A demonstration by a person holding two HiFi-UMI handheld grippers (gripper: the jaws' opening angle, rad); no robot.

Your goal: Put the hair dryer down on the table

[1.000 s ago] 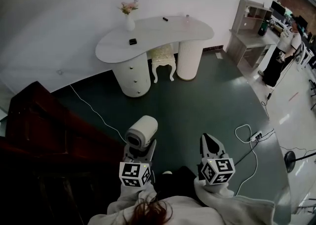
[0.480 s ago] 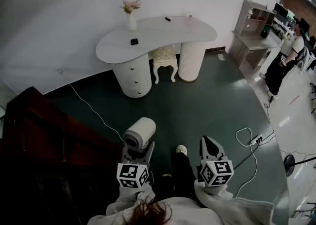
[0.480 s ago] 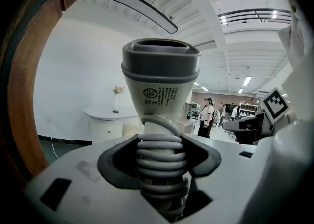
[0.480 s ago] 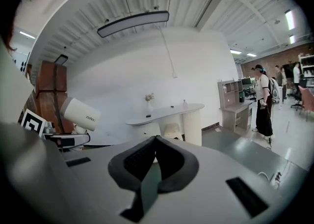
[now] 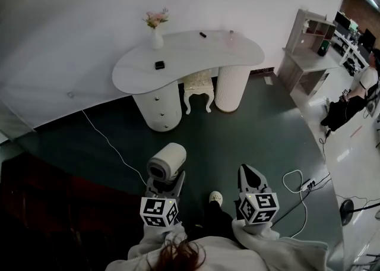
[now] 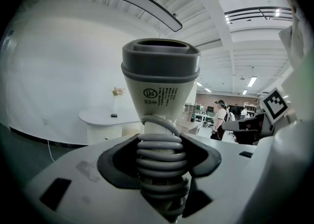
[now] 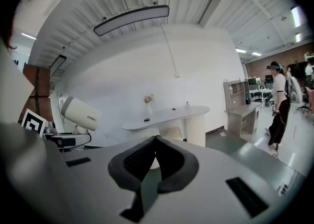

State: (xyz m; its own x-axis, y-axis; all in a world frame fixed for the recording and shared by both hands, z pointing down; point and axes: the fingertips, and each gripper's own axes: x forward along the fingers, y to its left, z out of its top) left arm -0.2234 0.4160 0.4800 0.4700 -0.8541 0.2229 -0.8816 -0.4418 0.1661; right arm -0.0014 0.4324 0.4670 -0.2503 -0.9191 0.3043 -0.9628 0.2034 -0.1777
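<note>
My left gripper is shut on the cord-wrapped handle of a white hair dryer, held upright in the air with its grey nozzle pointing up and forward. The dryer's handle fills the space between the pads. My right gripper hangs beside it, shut, its pad tips touching with nothing between them. The white curved table stands ahead against the wall, some way across the dark floor. It also shows small in the left gripper view, table, and in the right one, table.
On the table stand a vase of flowers and a small black object. A white stool sits under it. Dark wooden furniture is at my left. A cable and power strip lie on the floor right. A person stands far right.
The view has shifted forward towards the table, and the dark wooden furniture has slid down and left. A foot has stepped out between the grippers. Both grippers keep their hold and place.
</note>
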